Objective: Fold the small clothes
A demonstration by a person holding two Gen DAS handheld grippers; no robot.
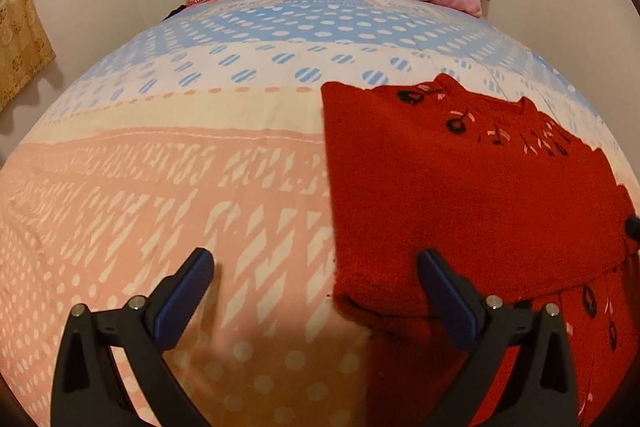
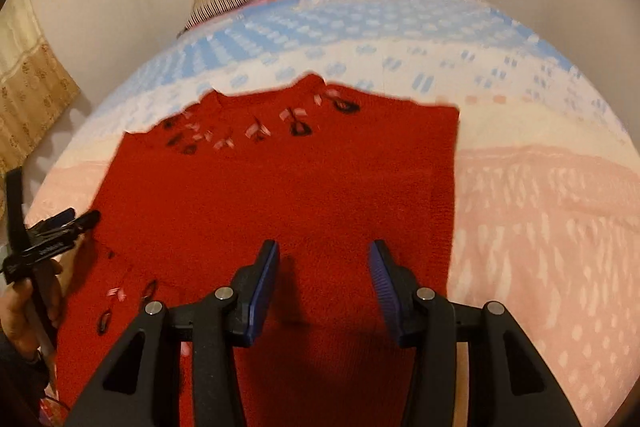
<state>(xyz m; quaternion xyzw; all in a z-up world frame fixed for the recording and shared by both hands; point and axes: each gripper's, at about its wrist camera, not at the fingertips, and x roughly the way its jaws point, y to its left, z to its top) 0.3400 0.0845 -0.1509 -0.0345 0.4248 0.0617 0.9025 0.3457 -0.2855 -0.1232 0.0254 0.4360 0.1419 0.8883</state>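
Both claws gape over red sweater (image 2: 280,187); bedspread (image 1: 160,187) lies bare beside.

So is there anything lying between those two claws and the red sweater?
Nothing visible. The right gripper hangs open right over the red sweater, with only bare knit beneath. The left gripper is open at the sweater's edge, above the patterned bedspread. The pillows sit far off by the headboard.
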